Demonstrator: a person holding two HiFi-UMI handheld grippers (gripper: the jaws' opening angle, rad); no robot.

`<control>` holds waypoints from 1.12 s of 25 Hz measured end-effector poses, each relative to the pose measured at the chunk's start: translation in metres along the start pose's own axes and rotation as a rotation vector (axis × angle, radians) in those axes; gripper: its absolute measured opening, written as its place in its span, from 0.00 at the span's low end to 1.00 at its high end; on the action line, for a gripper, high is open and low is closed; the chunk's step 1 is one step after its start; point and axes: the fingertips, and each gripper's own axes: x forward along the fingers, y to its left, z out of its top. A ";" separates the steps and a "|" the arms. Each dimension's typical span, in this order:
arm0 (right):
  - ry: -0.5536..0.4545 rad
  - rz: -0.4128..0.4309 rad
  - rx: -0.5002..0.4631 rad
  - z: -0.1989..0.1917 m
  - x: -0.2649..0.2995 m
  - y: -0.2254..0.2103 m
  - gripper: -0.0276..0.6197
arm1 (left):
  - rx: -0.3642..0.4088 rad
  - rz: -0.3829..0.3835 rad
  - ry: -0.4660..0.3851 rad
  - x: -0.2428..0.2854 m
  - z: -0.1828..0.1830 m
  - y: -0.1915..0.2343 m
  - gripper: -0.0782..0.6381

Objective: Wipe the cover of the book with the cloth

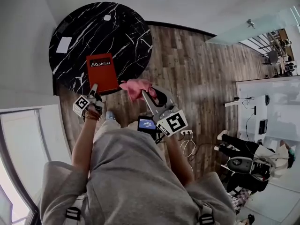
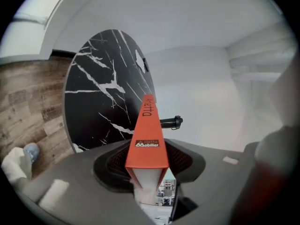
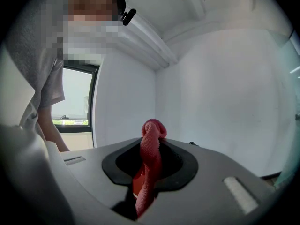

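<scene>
Hidden edges and one unreadable speck

The near corner of the book [image 1: 102, 71] sits under the left tongs [image 1: 94, 92]; the rear of the cloth [image 1: 132, 85] is covered by the right tongs [image 1: 146, 96]. A small white thing [image 1: 107, 17] on the tabletop [image 1: 126, 36] is too tiny to identify.

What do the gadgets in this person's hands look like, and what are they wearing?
The left gripper and right gripper are grey two-jaw tools with black inner faces; each carries a white cube printed with black square markers. The person wears a grey short-sleeved top and a left-wrist bracelet.
</scene>
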 end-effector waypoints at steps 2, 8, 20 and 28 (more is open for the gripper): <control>-0.008 0.015 -0.005 0.003 0.005 0.002 0.18 | 0.048 0.033 0.018 -0.001 0.002 0.000 0.43; -0.009 0.071 -0.018 0.004 0.025 0.014 0.18 | 0.172 0.145 0.033 -0.013 0.010 0.010 0.58; -0.029 0.193 -0.016 0.001 0.054 0.038 0.18 | 0.841 0.520 0.161 -0.021 0.037 0.028 0.77; -0.065 0.168 -0.033 0.009 0.058 0.024 0.18 | 1.154 0.361 -0.030 -0.036 0.062 -0.062 0.77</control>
